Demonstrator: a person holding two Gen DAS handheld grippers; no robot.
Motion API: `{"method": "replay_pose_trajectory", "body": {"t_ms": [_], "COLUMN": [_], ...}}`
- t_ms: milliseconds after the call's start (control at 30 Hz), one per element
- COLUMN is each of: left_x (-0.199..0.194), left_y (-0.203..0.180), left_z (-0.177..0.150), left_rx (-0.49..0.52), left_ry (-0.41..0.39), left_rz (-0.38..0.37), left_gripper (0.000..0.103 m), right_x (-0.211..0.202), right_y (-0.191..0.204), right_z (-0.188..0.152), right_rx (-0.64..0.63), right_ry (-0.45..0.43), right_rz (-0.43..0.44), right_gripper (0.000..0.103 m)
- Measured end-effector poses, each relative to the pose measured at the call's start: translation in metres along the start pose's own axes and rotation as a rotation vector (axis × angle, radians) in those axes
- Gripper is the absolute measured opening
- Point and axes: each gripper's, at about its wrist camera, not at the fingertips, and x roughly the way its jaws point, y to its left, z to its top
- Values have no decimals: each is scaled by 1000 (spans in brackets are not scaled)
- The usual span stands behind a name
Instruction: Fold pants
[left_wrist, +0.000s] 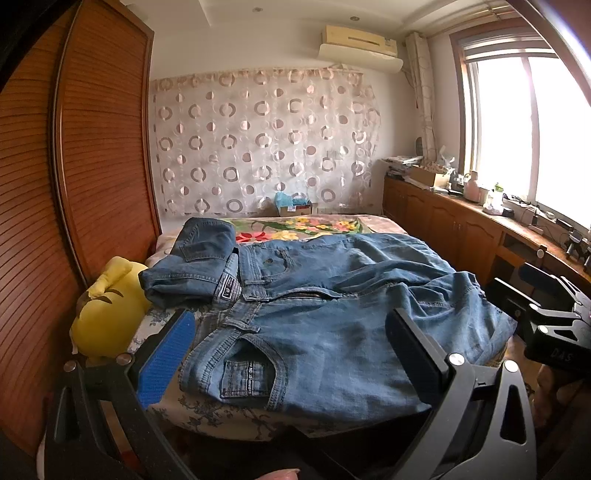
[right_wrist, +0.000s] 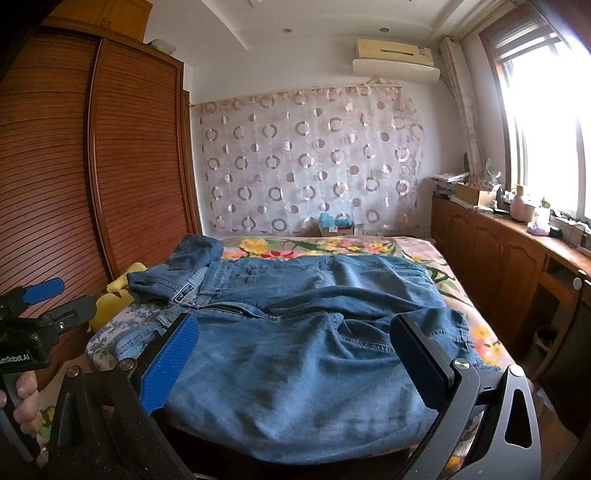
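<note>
1. Blue jeans (left_wrist: 332, 314) lie spread across the near end of the bed (left_wrist: 236, 413), waistband toward its left edge, legs running to the right edge.
2. A second, folded pair (left_wrist: 195, 266) sits at the bed's left edge, touching that waistband (a yellow plush toy (left_wrist: 107, 306) is wedged beside it).
3. The left gripper (left_wrist: 295, 362) hovers wide apart over the front pocket, gripping nothing.
4. The right gripper (right_wrist: 295, 365) is equally wide, empty, above the near leg.
</note>
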Motion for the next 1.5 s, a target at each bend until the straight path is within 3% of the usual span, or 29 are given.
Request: {"method": "replay_pose_trajectory", "body": {"t_ms": [1500], "left_x": [-1], "left_y": [0], "left_z": [0], "left_rx": [1], "left_ry": [-3], "left_rz": [0], "left_gripper": [103], "right_x": [-4], "right_y": [-1], "right_z": [2], "right_rx": [8], "right_ry": [-8], "right_rz": [-7], "right_gripper": [103]}}
